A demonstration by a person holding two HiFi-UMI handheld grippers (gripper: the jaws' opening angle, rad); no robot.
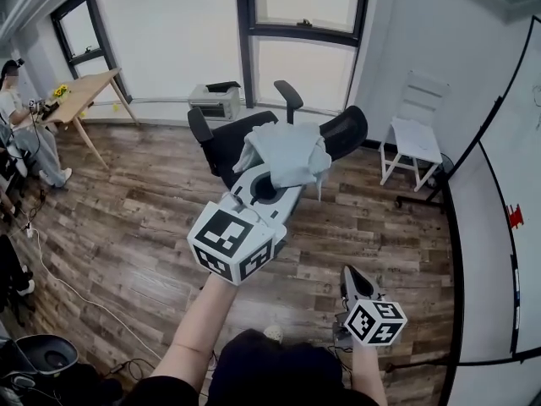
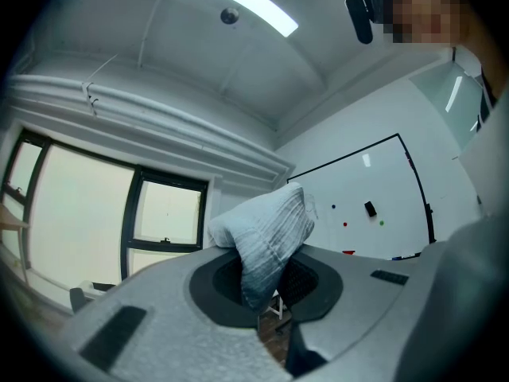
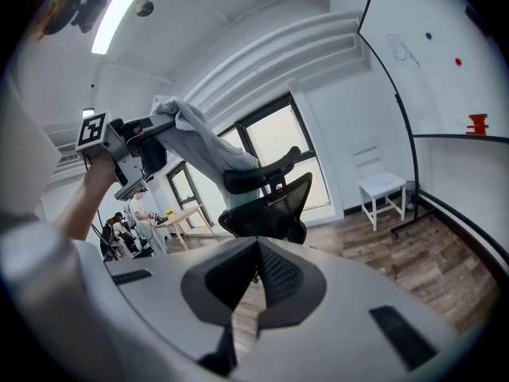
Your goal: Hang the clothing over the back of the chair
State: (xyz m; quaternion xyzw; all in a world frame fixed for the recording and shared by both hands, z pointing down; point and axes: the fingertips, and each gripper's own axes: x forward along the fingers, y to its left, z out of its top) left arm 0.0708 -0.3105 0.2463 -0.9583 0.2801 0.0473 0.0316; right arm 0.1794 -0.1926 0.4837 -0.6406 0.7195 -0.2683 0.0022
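My left gripper [image 1: 269, 176] is raised in the middle of the head view, shut on a light grey-blue piece of clothing [image 1: 292, 150]. The cloth bunches over its jaws and hangs in front of the black office chair [image 1: 224, 146], whose mesh back [image 1: 348, 132] shows to the right. In the left gripper view the clothing [image 2: 262, 225] is pinched between the jaws of the left gripper [image 2: 266, 273]. My right gripper [image 1: 355, 279] is low at the right, apart from the cloth. In its own view the right gripper [image 3: 258, 241] is shut on nothing and faces the chair [image 3: 274, 205] and the clothing [image 3: 199, 138].
A small white chair [image 1: 414, 142] stands at the right by a whiteboard [image 1: 507, 227]. A white box [image 1: 215, 100] sits under the window. A wooden table [image 1: 84, 96] and a seated person [image 1: 25, 134] are at the far left. Cables [image 1: 76, 294] run over the wooden floor.
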